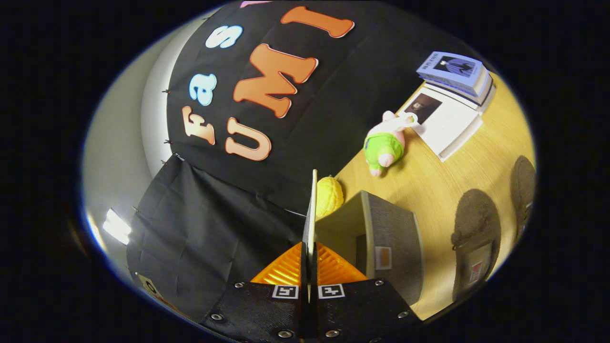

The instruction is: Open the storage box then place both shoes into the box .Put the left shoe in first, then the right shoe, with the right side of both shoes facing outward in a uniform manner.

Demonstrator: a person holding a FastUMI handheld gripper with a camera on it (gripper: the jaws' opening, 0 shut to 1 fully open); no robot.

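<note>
My gripper (309, 269) is shut on the thin lid (312, 214) of the grey storage box (393, 238). The lid stands edge-on between the fingers, raised away from the box. The box's pale inside (340, 228) shows just beside the lid. Two dark shoes lie on the wooden table beyond the box: one (476, 224) close to the box, the other (524, 183) farther out. Both show their soles or dark sides; I cannot tell left from right.
A yellow round object (330, 195) sits against the booth wall right behind the lid. A plush pig in green (386, 145) lies farther along the table (429, 186). Stacked books (452, 81) and a white open book (450, 124) lie past it.
</note>
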